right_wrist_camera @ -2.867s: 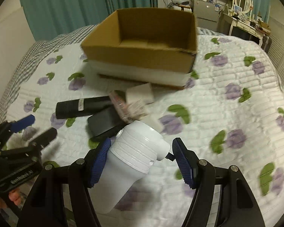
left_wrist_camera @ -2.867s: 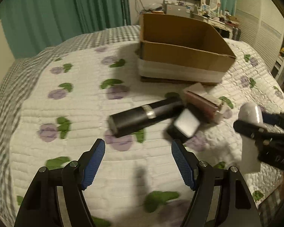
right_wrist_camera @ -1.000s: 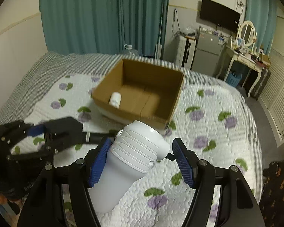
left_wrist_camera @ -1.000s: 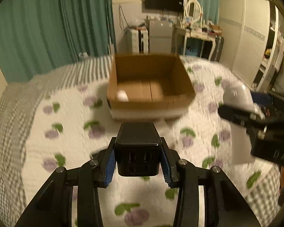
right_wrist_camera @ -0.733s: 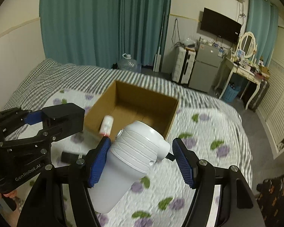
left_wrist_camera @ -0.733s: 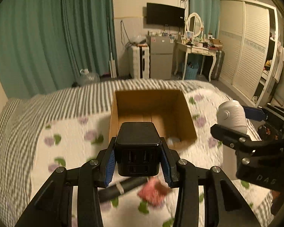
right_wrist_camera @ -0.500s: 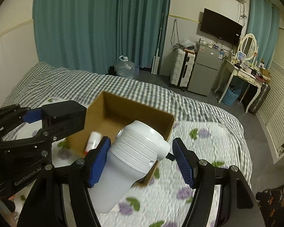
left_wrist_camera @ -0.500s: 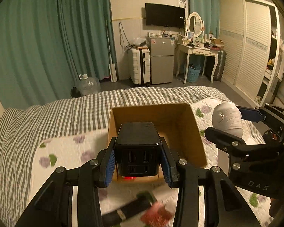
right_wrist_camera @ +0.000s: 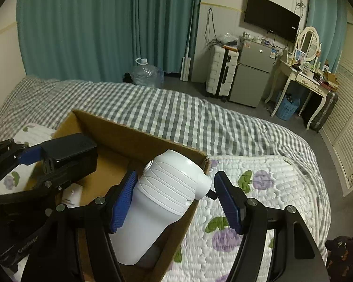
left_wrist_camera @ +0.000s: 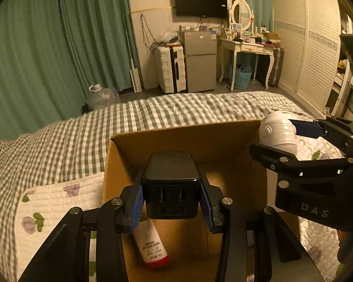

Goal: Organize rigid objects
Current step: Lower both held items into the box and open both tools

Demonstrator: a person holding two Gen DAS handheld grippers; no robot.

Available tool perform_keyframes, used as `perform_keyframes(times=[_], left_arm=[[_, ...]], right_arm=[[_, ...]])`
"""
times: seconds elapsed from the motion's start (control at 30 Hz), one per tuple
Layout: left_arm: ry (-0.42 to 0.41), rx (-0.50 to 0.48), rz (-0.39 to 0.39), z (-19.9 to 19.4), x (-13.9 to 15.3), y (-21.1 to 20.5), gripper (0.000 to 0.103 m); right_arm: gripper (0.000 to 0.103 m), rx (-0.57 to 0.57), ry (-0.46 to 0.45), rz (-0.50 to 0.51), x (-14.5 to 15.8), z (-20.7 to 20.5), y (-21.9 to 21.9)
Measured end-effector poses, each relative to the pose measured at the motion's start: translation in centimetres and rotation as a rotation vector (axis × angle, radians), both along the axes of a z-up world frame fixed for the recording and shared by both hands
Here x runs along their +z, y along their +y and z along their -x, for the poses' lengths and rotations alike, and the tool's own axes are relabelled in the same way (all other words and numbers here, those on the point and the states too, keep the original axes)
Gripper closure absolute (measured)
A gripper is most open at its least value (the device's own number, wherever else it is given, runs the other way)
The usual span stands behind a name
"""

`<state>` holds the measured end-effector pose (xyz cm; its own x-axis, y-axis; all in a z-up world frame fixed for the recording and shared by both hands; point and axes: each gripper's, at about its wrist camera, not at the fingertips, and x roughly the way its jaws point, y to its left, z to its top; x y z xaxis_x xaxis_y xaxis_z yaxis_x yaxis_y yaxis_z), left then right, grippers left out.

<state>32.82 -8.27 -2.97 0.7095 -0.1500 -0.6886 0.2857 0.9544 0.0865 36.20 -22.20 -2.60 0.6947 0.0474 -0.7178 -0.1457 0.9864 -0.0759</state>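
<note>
Bed bears cardboard box; both loaded tools above.

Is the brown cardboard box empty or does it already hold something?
Not empty. The brown cardboard box already holds a white tube with a red cap, lying on its floor in the left wrist view; the rest of the floor is partly hidden.

A home bedroom: a bed under a checked cover, teal curtains, a wall television, a dressing table with oval mirror, a small fridge, louvred wardrobe doors.
</note>
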Motion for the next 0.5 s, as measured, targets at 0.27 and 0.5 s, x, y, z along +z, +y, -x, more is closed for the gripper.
perform_keyframes(times=[0.27, 0.5], left_arm=[[0.052, -0.001, -0.004, -1.2, -2.7, 0.2, 0.059], [-0.031, 0.009, -0.030, -0.1, -1.2, 0.6, 0.045]], right_arm=[[0.036, 0.010, -0.015, 0.029, -1.0, -0.8, 0.7], [0.035, 0.024, -0.041, 0.049, -0.3, -0.6, 1.6]])
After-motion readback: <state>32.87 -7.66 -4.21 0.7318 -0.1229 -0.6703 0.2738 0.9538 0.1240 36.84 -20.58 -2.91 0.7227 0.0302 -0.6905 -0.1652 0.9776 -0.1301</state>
